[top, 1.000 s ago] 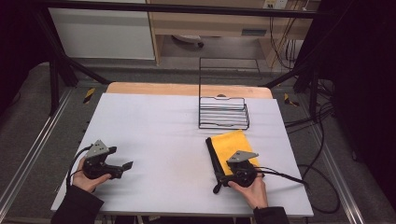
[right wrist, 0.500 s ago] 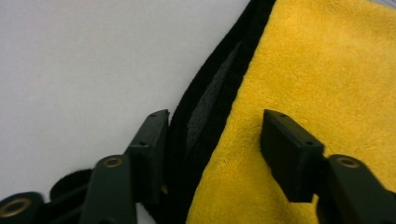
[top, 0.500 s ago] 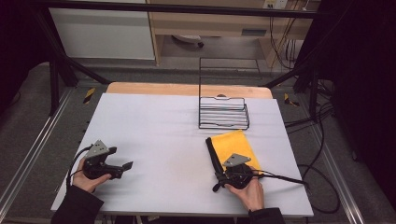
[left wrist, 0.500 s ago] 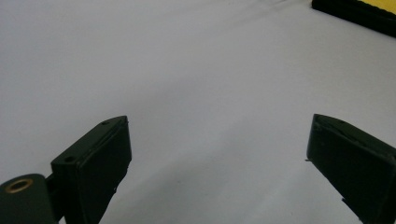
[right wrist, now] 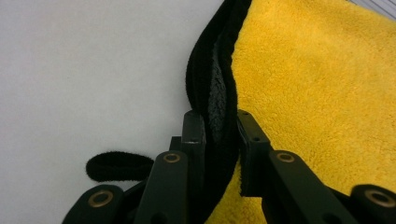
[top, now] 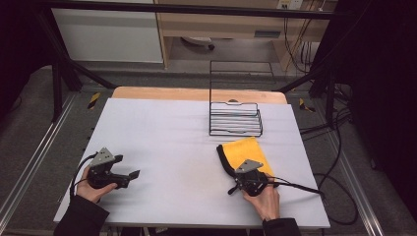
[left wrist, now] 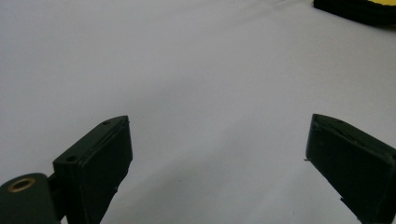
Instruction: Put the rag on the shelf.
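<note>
Right gripper (right wrist: 219, 126) drew nearer — clamping towel (right wrist: 322, 93); wire rack (top: 235, 118) empty.

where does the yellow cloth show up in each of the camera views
High view: the yellow cloth lies right of centre, before the wire rack.
Left gripper view: top right corner, far off.
Right gripper view: fills the right side.
Shared landmark: its black edge, pinched by the right gripper.
</note>
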